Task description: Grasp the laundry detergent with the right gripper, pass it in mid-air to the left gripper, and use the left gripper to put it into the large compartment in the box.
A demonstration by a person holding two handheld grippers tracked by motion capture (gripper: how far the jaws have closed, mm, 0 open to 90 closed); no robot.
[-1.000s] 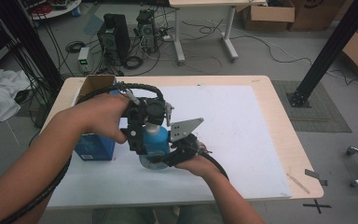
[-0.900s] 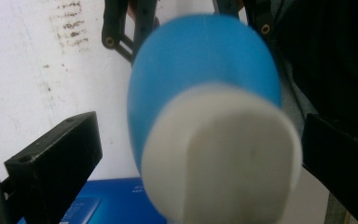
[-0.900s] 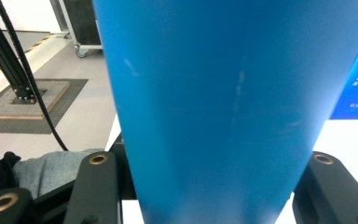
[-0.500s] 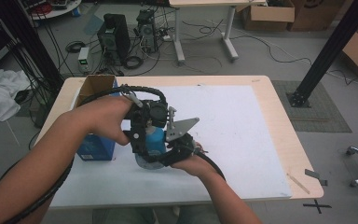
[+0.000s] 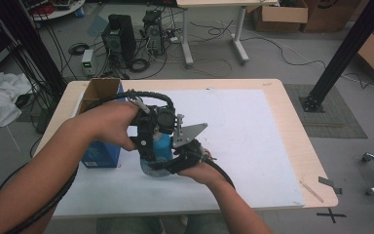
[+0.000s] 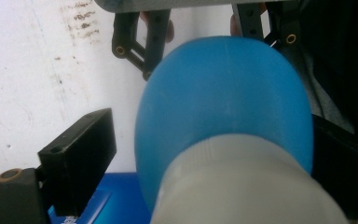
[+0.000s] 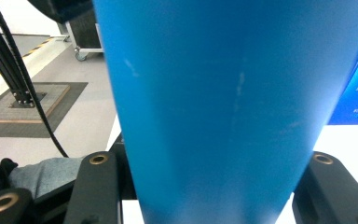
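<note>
Beside the box (image 5: 100, 126), right hand-held gripper (image 5: 187, 158) is clamping the bottle (image 5: 159, 146); left hand-held gripper (image 5: 148, 139) is closing around its cap (image 6: 242, 186), not yet gripping it.

Blue bottle (image 6: 223, 102), whitish cap (image 6: 242, 186)

Black gripper (image 5: 163, 146) bodies (brass-ringed screw holes), black corrugated cables (image 5: 148, 94).
</note>
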